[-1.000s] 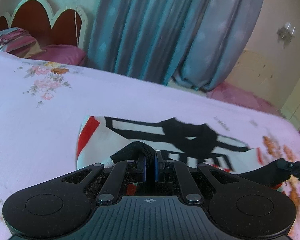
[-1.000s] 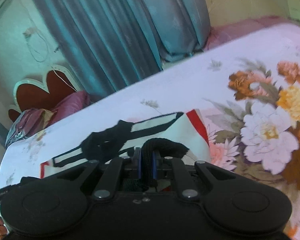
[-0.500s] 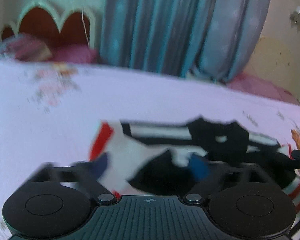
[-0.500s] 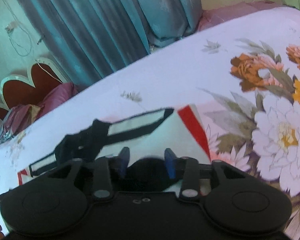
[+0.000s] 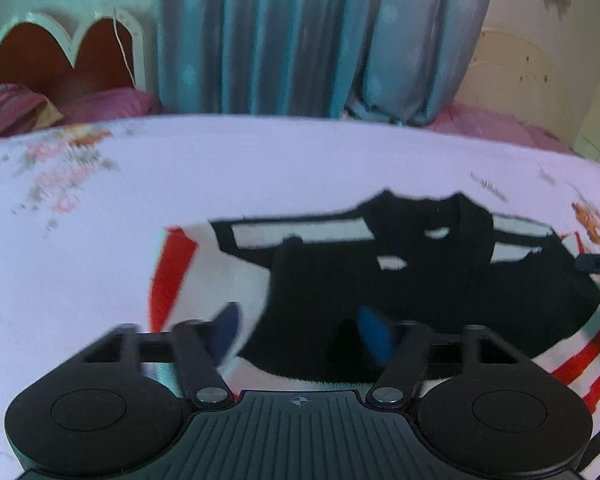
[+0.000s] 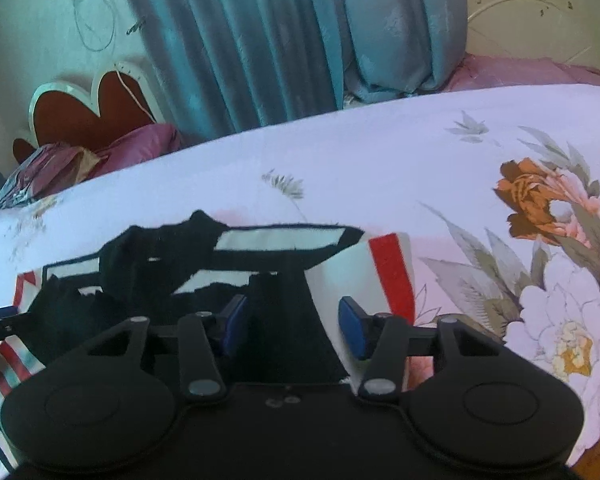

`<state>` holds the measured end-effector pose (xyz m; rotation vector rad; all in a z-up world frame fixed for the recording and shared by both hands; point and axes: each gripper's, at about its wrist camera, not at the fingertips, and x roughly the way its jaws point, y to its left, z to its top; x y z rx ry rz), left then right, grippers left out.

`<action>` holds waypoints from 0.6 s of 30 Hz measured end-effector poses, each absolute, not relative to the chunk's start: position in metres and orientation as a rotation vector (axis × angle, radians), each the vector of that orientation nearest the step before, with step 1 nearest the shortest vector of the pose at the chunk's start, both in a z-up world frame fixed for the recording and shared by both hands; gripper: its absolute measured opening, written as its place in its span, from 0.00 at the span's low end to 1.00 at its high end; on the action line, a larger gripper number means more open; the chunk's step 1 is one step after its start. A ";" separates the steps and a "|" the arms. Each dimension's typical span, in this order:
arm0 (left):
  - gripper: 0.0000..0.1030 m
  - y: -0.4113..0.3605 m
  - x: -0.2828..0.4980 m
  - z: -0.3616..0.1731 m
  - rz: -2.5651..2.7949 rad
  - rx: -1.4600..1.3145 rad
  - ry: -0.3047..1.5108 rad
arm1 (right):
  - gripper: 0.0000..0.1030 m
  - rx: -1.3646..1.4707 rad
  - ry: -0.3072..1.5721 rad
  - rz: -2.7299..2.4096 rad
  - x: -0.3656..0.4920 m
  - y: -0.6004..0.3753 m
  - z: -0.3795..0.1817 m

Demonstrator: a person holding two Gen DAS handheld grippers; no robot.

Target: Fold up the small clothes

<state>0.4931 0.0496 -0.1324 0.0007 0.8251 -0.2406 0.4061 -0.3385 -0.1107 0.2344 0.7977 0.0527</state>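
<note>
Small garment: a black, white and red piece (image 5: 340,280) lying spread on the floral bedsheet (image 5: 100,260), right in front of both grippers.
Left gripper: the left gripper (image 5: 300,332) hangs low over the near edge of the cloth, jaws apart and closing at this moment; the black hem lies between the blue pads (image 5: 374,338), but from where I stand they don't look pressed on it. The view is smeared, so I would not swear to contact.
Right gripper: the right gripper (image 6: 292,326) has its jaws parted and opening; a black flap of the garment (image 6: 284,320) sits between the pads (image 6: 352,328) without being pinched.
Fold so far: the black lower part seems laid up over the striped white body, its edge resting near the black band across the top. I'd call that one fold put down, with both grippers let go of it.
Still to do: the red-edged sides (image 6: 392,272) stick out left and right, and red stripes show at the near corner (image 5: 580,356), so the piece looks only half folded; the sides likely want bringing in, then a tidy-up.
Round about: teal curtains (image 5: 300,40) hang behind the bed, a scalloped headboard (image 5: 60,52) stands off to the left.
</note>
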 end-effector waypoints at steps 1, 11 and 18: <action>0.49 0.048 0.494 -0.136 -0.242 0.009 0.832 | 0.44 0.232 0.804 0.051 0.408 -0.338 -0.113; 0.04 0.044 0.484 -0.132 -0.272 0.019 0.779 | 0.05 0.159 0.849 0.112 0.411 -0.333 -0.122; 0.04 0.056 0.482 -0.107 -0.223 -0.028 0.658 | 0.05 0.155 0.715 0.101 0.404 -0.332 -0.096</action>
